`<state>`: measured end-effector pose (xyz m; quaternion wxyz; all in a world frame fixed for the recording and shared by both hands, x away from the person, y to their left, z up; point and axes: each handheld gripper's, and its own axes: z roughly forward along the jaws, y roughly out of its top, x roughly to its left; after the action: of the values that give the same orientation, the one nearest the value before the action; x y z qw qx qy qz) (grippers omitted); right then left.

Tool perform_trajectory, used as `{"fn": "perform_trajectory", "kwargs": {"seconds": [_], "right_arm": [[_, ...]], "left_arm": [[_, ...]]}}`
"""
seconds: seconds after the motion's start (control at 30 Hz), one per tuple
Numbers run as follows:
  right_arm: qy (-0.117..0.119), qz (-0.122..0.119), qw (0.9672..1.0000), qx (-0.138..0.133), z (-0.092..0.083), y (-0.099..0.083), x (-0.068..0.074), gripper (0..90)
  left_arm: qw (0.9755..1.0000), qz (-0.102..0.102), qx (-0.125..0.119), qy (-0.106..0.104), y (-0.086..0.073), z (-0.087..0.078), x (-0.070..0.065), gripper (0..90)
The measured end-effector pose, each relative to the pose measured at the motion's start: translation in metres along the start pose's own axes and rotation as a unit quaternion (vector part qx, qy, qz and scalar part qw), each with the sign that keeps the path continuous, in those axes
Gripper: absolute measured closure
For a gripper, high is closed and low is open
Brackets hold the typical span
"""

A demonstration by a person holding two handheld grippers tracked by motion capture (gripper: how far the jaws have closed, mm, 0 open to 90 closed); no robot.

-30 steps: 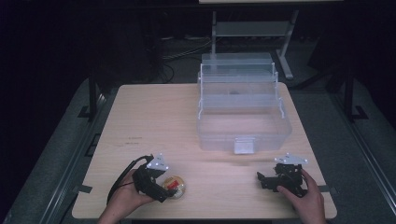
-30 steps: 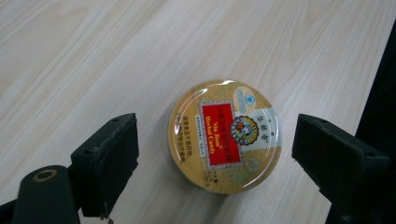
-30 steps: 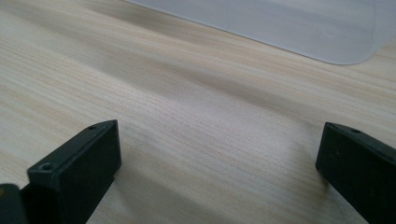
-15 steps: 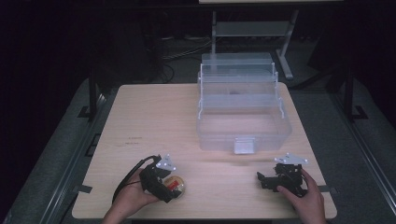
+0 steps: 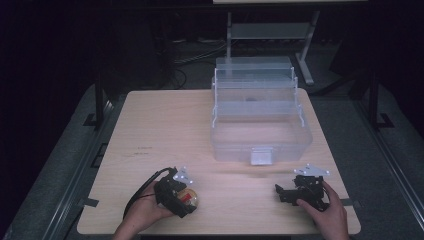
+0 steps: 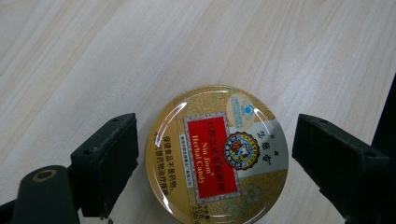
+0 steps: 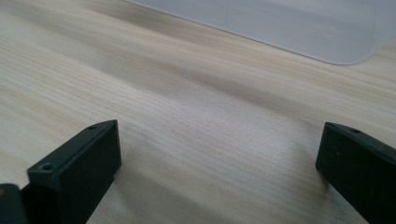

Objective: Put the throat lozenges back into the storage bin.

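One small round candy tin (image 6: pixel 216 156) lies flat on the table (image 5: pixel 165 125) near its front-left edge, between my left gripper (image 6: pixel 215 158)'s spread jaws, untouched; probably light, stiff, glossy-slick, so I'd pinch its rim sides.

You see a glossy, smooth tin (image 6: pixel 217 156) on the matt pale wood-grain tabletop (image 5: pixel 165 125); the storage box (image 5: pixel 257 117) is translucent, smooth plastic.

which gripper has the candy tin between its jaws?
The left gripper: its open jaws straddle the round gold candy tin with the red label, gaps on both sides. The right gripper is open over bare table.
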<state>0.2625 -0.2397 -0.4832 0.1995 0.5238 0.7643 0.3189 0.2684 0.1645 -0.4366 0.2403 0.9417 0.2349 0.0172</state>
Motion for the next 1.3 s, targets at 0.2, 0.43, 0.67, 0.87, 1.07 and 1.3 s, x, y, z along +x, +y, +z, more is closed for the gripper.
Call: {"fn": "perform_trajectory", "kwargs": {"seconds": [0.2, 0.43, 0.67, 0.87, 1.07, 1.3], "right_arm": [[0.0, -0.001, 1.0, 0.0, 0.0, 0.0, 0.0, 0.0], [0.0, 0.0, 1.0, 0.0, 0.0, 0.0, 0.0, 0.0], [0.0, -0.001, 1.0, 0.0, 0.0, 0.0, 0.0, 0.0], [0.0, 0.0, 1.0, 0.0, 0.0, 0.0, 0.0, 0.0], [0.0, -0.001, 1.0, 0.0, 0.0, 0.0, 0.0, 0.0], [0.0, 0.0, 1.0, 0.0, 0.0, 0.0, 0.0, 0.0]], "left_arm": [[1.0, 0.0, 0.006, 0.0, -0.001, 0.004, 0.0, 13.9], [0.9999, 0.003, 0.014, 0.001, -0.002, 0.009, 0.0, 13.9], [0.9998, 0.002, 0.019, 0.005, -0.002, 0.011, -0.001, 14.0], [0.9998, 0.003, 0.02, 0.007, -0.002, 0.011, -0.002, 15.0], [0.9998, 0.002, 0.016, 0.007, -0.002, 0.01, -0.002, 18.8], [0.9998, 0.003, 0.017, 0.007, -0.002, 0.01, -0.002, 19.4]]}}
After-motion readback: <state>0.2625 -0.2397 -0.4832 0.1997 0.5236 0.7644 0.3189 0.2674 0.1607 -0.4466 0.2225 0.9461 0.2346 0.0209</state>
